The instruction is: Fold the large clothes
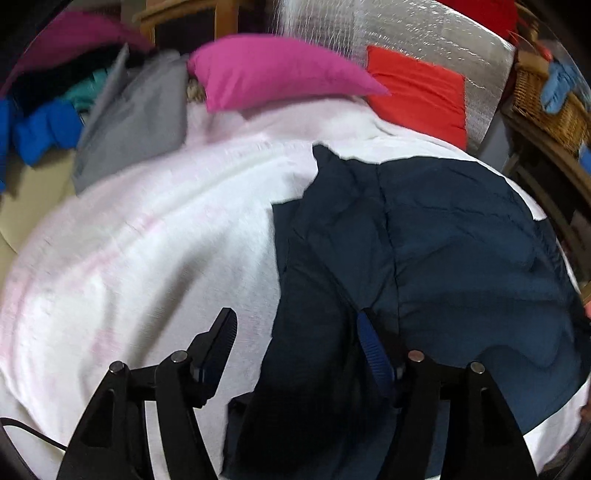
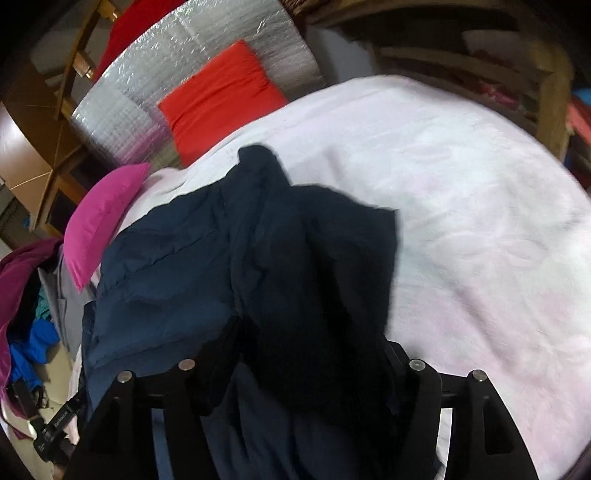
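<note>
A dark navy quilted jacket (image 1: 461, 240) lies crumpled on a white blanket (image 1: 147, 240) that covers the bed. My left gripper (image 1: 295, 332) is open over the jacket's left edge. Its left finger stands over bare blanket, and its blue-padded right finger (image 1: 373, 350) rests against the cloth. In the right wrist view the jacket (image 2: 177, 258) spreads to the left over the blanket (image 2: 461, 203). A darker bunch of it rises up to my right gripper (image 2: 306, 343). That gripper's jaws stand wide apart, with the cloth loose in the gap and covering the fingertips.
A pink pillow (image 1: 273, 70) and a red cushion (image 1: 417, 92) lie at the far side, against a silver foil mat (image 1: 406, 29). A grey garment (image 1: 133, 118) and blue clothes (image 1: 44, 129) are piled far left. A wicker basket (image 1: 550, 107) stands at the right.
</note>
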{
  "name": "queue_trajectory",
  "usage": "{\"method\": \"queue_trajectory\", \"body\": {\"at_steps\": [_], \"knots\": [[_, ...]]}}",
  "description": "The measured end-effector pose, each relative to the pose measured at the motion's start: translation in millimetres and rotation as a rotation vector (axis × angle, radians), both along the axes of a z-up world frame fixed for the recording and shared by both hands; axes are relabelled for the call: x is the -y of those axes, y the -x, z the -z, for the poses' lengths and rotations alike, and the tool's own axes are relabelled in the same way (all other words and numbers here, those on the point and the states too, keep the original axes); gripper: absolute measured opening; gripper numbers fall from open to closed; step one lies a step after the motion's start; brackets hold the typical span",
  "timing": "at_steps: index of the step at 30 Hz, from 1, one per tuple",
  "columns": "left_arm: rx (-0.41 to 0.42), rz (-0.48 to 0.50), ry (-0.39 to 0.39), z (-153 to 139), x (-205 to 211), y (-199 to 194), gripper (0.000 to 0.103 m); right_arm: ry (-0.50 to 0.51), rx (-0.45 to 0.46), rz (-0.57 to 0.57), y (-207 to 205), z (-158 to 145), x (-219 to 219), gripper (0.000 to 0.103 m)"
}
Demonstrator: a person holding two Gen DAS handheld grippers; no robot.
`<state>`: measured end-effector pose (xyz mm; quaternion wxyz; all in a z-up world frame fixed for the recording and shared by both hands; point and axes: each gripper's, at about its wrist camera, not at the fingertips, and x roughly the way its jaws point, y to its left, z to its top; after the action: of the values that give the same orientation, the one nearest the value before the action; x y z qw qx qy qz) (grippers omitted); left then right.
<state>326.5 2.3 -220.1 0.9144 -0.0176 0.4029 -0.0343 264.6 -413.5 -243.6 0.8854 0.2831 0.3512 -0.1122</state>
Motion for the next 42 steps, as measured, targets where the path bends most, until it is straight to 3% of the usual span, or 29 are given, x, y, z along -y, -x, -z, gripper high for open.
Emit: {"method": "queue_trajectory", "body": {"at_steps": [6,11,15,20,25,31,34,38,42], "knots": [[0.090,-0.021,-0.032,-14.6,0.5,33.7,0.070,0.153,0.141,0.054,42.0,-31.6,-3.4,0.069],[0.118,-0.035,-0.040,-17.5,-4.9,47.1,0.071,0.210,0.235,-0.087,60.3,-41.3,-34.7,0.058],[0.108,-0.038,-0.052,-16.4,-3.8,51.2,0.071,0.228,0.175,-0.190,45.6,-29.7,-60.0,0.057],[0.077,-0.041,-0.081,-7.5,-1.1,45.1,0.071,0.274,-0.007,-0.223,6.2,-2.6,-76.0,0.058],[0.082,-0.045,-0.093,-8.1,-1.2,46.6,0.071,0.242,0.023,-0.203,8.4,-11.9,-73.6,0.060],[0.073,-0.044,-0.107,-5.9,1.3,48.5,0.071,0.261,0.163,-0.227,25.8,-33.7,-81.6,0.060],[0.056,-0.044,-0.124,-0.1,3.1,45.3,0.072,0.241,0.136,-0.271,17.6,-27.2,-88.6,0.060],[0.006,-0.041,-0.134,13.9,3.7,37.9,0.079,0.246,0.024,-0.304,0.8,-5.5,-96.2,0.060],[0.008,-0.048,-0.116,6.5,-0.4,44.9,0.078,0.194,0.038,-0.300,2.8,-9.7,-90.0,0.060]]}}
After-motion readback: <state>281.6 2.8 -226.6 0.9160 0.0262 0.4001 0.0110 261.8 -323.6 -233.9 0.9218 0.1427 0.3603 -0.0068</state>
